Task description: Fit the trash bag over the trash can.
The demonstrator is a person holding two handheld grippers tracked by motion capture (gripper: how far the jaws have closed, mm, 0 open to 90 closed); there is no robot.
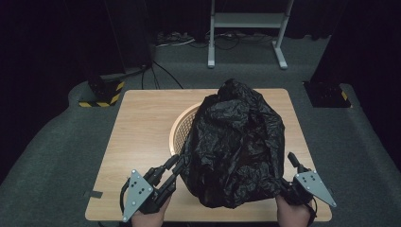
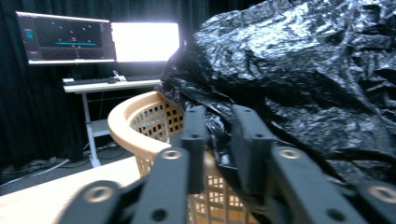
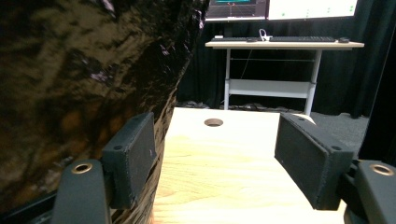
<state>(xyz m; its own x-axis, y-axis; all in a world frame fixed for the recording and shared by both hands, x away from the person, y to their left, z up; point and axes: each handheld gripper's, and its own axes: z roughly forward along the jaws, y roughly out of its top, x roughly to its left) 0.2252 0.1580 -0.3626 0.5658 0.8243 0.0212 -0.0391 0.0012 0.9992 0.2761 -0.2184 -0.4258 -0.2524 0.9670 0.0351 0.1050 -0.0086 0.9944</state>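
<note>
Black crinkly plastic bin bag is draped over a round tan plastic lattice basket sitting about mid-table, a bit toward the right. The bag hangs down past the basket on the near side and its lower edge comes close to the front edge of the light wooden table.

Left gripper is at the bag's lower left, and in the left gripper view its two black jaws are pinched together on a fold of the bag, right next to the basket rim. Right gripper is at the bag's lower right with the jaws spread wide; one pad sits against the bag's side and the other stands off over bare wood, nothing squeezed.

No readable writing anywhere; the monitors in the back are too blurry.

Room-wise: the left half of the table is bare, the right side only has a narrow strip between bag and edge. A small round hole sits in the tabletop ahead of the right gripper.
</note>
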